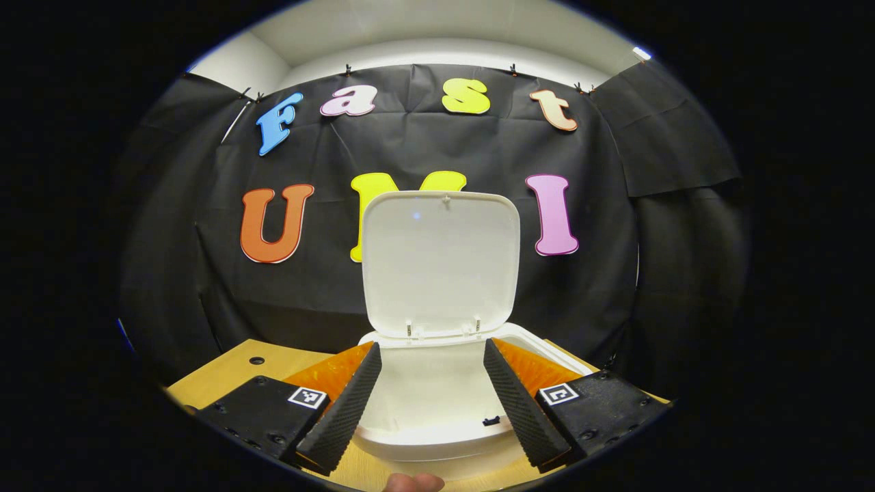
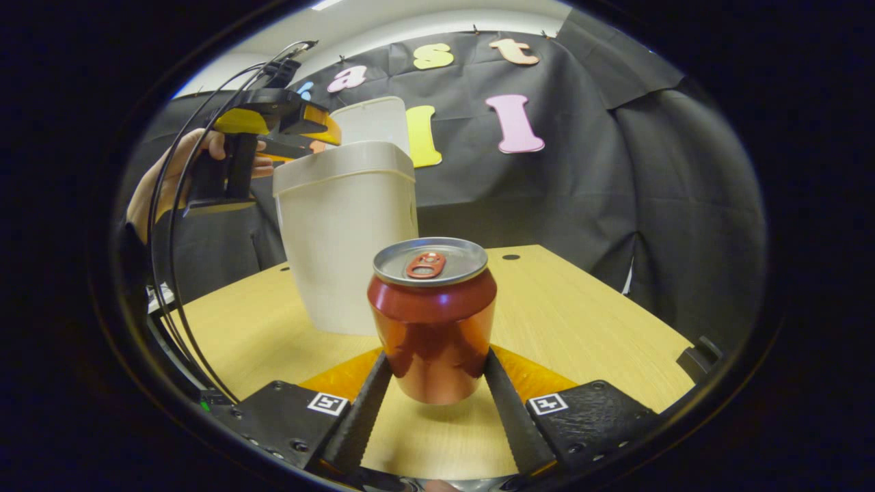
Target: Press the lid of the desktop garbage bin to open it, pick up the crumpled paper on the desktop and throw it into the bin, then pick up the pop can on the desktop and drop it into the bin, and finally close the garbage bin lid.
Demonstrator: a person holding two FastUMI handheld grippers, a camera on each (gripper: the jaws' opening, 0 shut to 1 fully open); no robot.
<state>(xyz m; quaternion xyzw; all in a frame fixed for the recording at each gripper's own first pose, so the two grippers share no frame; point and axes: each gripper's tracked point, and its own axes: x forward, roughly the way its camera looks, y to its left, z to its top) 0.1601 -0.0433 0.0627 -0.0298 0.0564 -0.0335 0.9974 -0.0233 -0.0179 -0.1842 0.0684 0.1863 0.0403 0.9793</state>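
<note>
Can [image 2: 432, 318] on desk [image 2: 581, 321], before bin [image 2: 345, 232]; lid [image 1: 439, 263] up behind.

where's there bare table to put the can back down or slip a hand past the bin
In the right gripper view the table is bare from the can out to its far and right edges, and also left of the bin toward the near-left edge. It is crowded in the middle: the can sits close in front of the bin, and the left gripper hovers over its rim.

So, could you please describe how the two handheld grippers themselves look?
Each gripper has two ribbed, wedge-shaped fingers on black bolted blocks bearing square black-and-white tags. The left gripper has a yellow-and-black body, a black handle and thin black cables.
</note>
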